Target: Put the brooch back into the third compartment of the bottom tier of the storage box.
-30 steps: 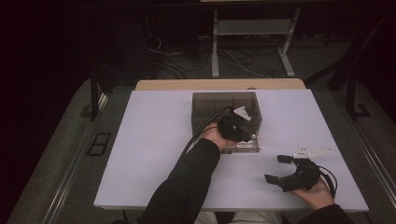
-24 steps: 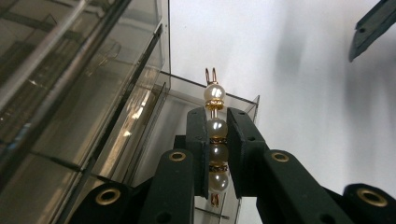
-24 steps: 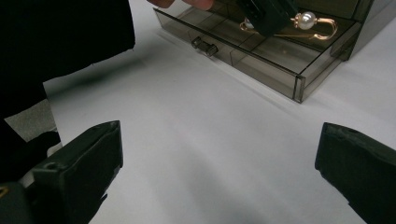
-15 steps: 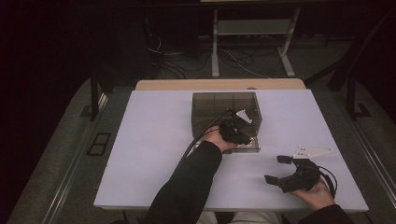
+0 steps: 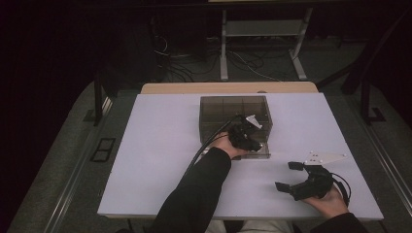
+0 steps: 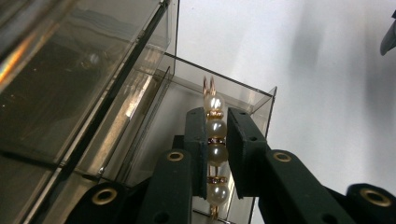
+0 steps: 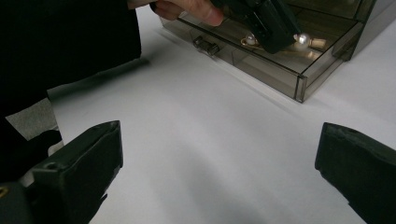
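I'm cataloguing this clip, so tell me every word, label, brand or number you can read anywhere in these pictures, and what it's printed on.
None: no readable text anywhere.
The smoky clear box is unmarked.
The pearl piece carries no writing.
The left tool and right tool show no brand.
The white table is blank.

A clear box (image 5: 218, 109) stands mid-table (image 5: 155, 160), its drawer (image 5: 260, 154) pulled toward the person; a pearl clip (image 6: 215, 140) hangs over the drawer's compartment.
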